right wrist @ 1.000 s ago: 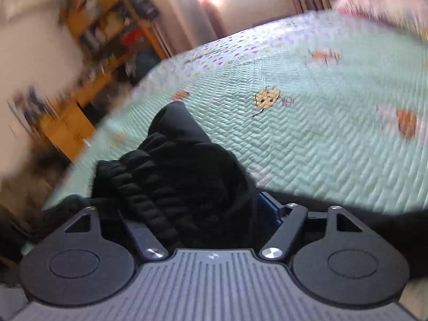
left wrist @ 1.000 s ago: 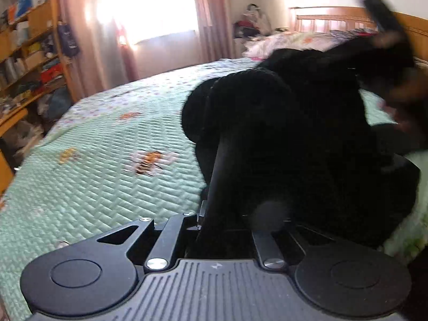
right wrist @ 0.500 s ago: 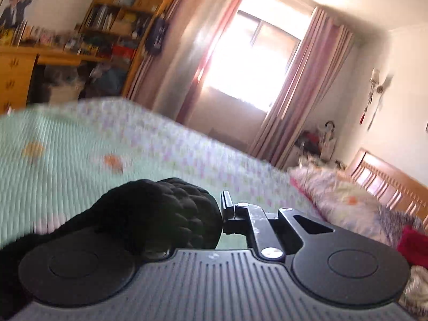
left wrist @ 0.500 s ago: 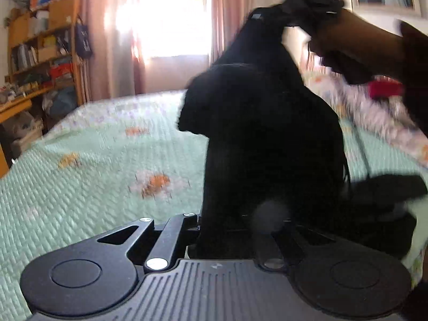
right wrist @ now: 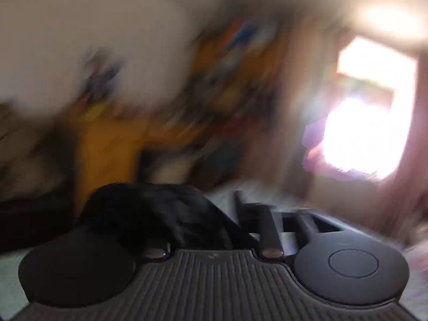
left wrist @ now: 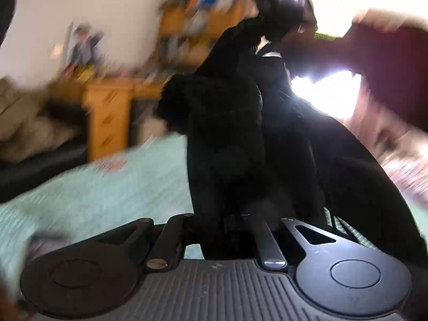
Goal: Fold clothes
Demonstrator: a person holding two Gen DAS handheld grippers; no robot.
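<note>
Left wrist view: one black garment (left wrist: 227,133) is hanging in front of the camera, its long axis running nearly upright, from the left gripper (left wrist: 230,222) at the bottom up to the right gripper (left wrist: 281,8) at the top of the frame. The garment's lower end is sitting between the left gripper's jaws, which are standing closed on the cloth; its upper end is reaching the right gripper, which a person's hand (left wrist: 307,45) is carrying, with a dark red sleeve (left wrist: 388,61) behind it. A wider fold is spreading down to the right of the main hanging strip. The whole piece is lifted clear above one mint-green bedspread (left wrist: 107,187), which is lying below and to the left. One yellow wooden desk (left wrist: 107,112) is standing beyond the bed, blurred.

Right wrist view: the picture is heavily smeared. A bunch of the same black garment (right wrist: 155,214) is lying over the left side of the right gripper (right wrist: 240,214), covering that finger. The jaws are opening; whether the pads are pressing the cloth cannot be told. One bright window (right wrist: 369,123) is showing at the right.

Count: one garment, two grippers, one hand in view.
</note>
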